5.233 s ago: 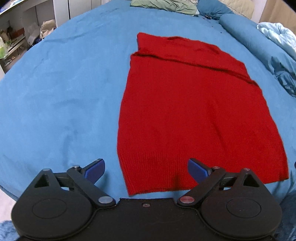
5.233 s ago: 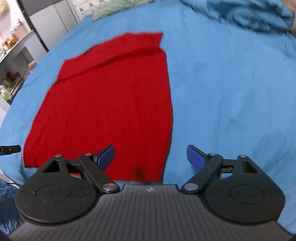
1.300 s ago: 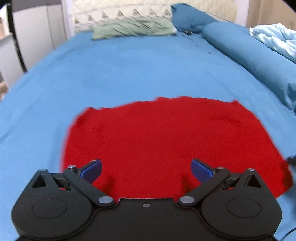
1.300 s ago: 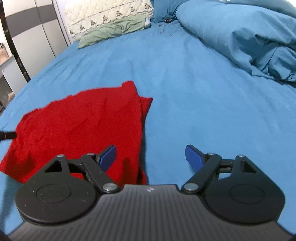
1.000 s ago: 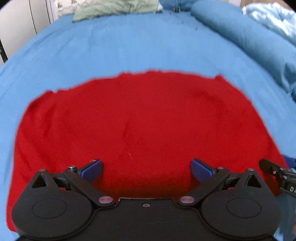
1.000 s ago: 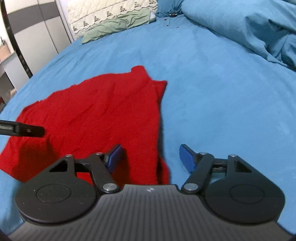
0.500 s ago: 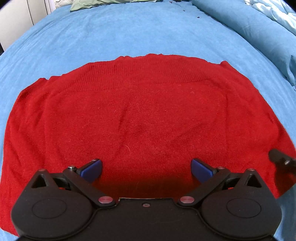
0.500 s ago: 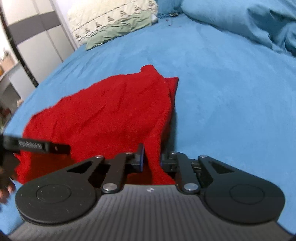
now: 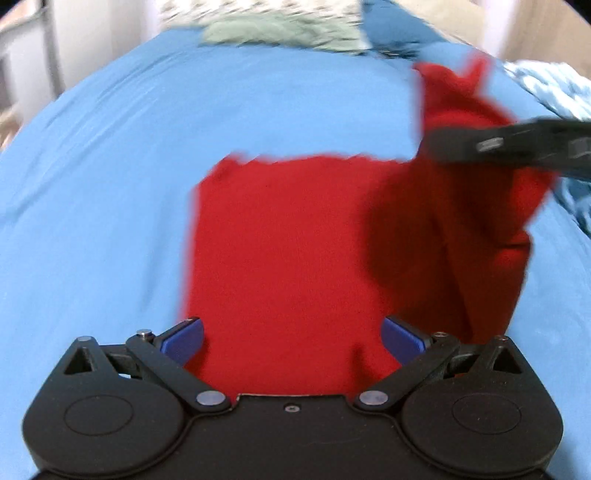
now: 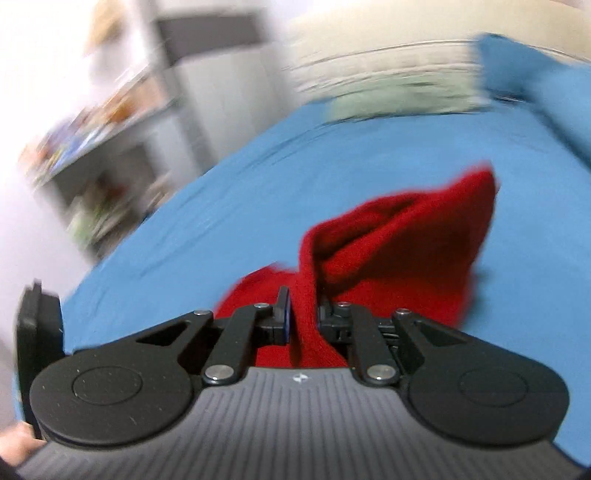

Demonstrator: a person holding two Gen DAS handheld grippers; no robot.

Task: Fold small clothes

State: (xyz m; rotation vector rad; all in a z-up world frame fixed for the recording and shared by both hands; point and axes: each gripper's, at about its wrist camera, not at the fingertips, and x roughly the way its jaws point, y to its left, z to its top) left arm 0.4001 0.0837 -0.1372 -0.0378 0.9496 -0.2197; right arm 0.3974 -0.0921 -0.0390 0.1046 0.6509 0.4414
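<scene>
A red knit garment lies on the blue bed sheet. My left gripper is open, low over the garment's near edge, holding nothing. My right gripper is shut on the garment's right edge and holds it lifted above the bed. In the left wrist view the right gripper shows as a blurred black bar at upper right, with the raised red cloth draped under it. Both views are motion-blurred.
Pillows lie at the head of the bed. A rumpled blue duvet sits along the right side. Shelves and cabinets stand beyond the bed's left side. The sheet stretches to the left of the garment.
My right gripper, which shut on the garment's right edge half a second ago, has lifted it up and toward the left. The flat garment now shows a raised fold on its right side.
</scene>
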